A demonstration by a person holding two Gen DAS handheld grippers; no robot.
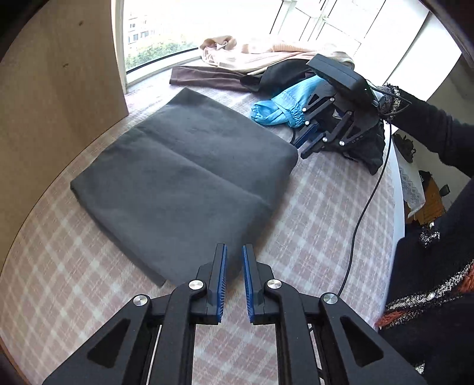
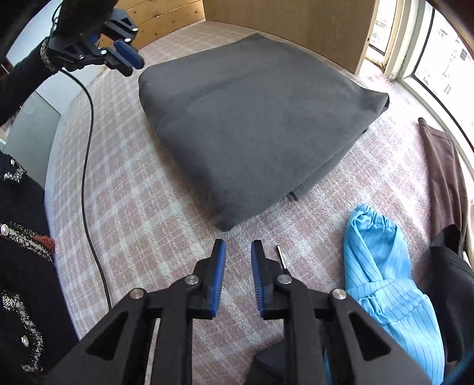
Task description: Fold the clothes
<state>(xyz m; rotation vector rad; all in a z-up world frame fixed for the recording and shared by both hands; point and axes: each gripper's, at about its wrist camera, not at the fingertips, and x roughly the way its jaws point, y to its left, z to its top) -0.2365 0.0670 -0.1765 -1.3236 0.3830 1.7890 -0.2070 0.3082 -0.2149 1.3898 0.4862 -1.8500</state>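
Observation:
A dark grey garment (image 1: 183, 177) (image 2: 251, 118) lies folded into a thick square on the pink plaid bed sheet (image 1: 320, 207) (image 2: 127, 183). My left gripper (image 1: 234, 251) (image 2: 133, 68) hovers over its near corner, jaws slightly apart with nothing between them. My right gripper (image 2: 238, 245) (image 1: 299, 150) is beside the garment's opposite corner, just off its edge, also narrowly open and holding nothing. A person's dark sleeve (image 1: 429, 127) is behind the right gripper.
Unfolded clothes lie by the window: a light blue garment (image 1: 278, 109) (image 2: 382, 266), a brown one (image 1: 204, 78) (image 2: 444, 165), a beige one (image 1: 266, 53) and a black one (image 1: 364, 154) (image 2: 453, 296). A wooden panel (image 1: 59, 88) (image 2: 296, 23) borders the bed. A black cable (image 1: 361, 213) (image 2: 89, 148) trails across the sheet.

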